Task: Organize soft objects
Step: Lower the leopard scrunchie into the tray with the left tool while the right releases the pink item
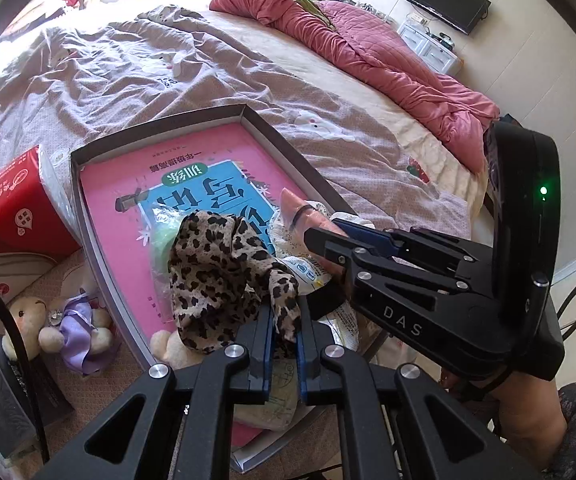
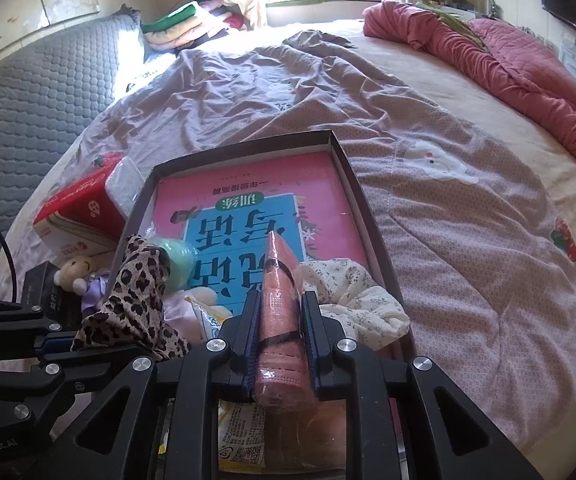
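The left gripper [image 1: 284, 344] has its fingers closed tight on a fold of the leopard-print cloth [image 1: 224, 276], which hangs bunched over the near end of the shallow dark box [image 2: 352, 168] on the bed [image 2: 468, 280]. The right gripper [image 2: 280, 340] clamps a pink wrapped pack [image 2: 278, 280] with narrowly parted fingers, the pack pointing forward above the pink book [image 2: 248, 184] lying in the box. A white floral cloth [image 2: 352, 292] lies in the box just right of the pack. A red tissue pack [image 1: 8, 208] and a small plush bear [image 1: 36, 320] sit beside the box's left wall.
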{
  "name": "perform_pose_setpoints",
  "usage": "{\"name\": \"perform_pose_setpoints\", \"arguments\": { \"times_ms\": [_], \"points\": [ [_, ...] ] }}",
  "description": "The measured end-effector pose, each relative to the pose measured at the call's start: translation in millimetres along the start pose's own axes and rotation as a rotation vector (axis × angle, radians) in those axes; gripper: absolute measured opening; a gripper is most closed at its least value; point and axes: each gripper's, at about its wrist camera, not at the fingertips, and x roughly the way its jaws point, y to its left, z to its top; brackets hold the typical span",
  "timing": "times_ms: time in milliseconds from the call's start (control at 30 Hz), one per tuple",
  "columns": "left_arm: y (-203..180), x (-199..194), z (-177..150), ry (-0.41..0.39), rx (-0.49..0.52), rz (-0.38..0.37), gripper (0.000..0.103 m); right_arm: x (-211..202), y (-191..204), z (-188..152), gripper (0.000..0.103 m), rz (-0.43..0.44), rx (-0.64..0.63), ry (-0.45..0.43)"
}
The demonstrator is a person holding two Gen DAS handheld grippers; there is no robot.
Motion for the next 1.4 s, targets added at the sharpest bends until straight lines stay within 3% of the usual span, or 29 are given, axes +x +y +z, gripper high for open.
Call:
{"name": "perform_pose_setpoints", "arguments": {
  "times_ms": [400, 600, 900, 1000, 1133, 1400],
  "points": [
    [5, 2, -2, 0.01, -0.019, -0.016, 0.009, -4, -8, -1, 0.041, 0.104, 0.117, -0.006],
    [1, 5, -3, 0.021, -0.015, -0.033, 0.009, -21, -12, -1, 0.051, 0.08, 0.125, -0.043],
    [-15, 10, 2, 0.025, 0.029, -0.03, 0.01, -49, -29, 2, 0.053, 0.086, 0.186, -0.094],
    [-17, 10, 3, 0.032, 0.027, -0.029, 0.015, -52, -32, 1, 0.055, 0.071, 0.18, -0.095],
    [-18, 7, 3, 0.029, 0.028, -0.014, 0.029, -53, -32, 0, 0.058, 0.068, 0.175, -0.086],
    [-16, 0, 4, 0.025, 0.01, -0.002, 0.039, -61, -29, -1, 0.062, 0.042, 0.149, -0.092]
  ]
}}
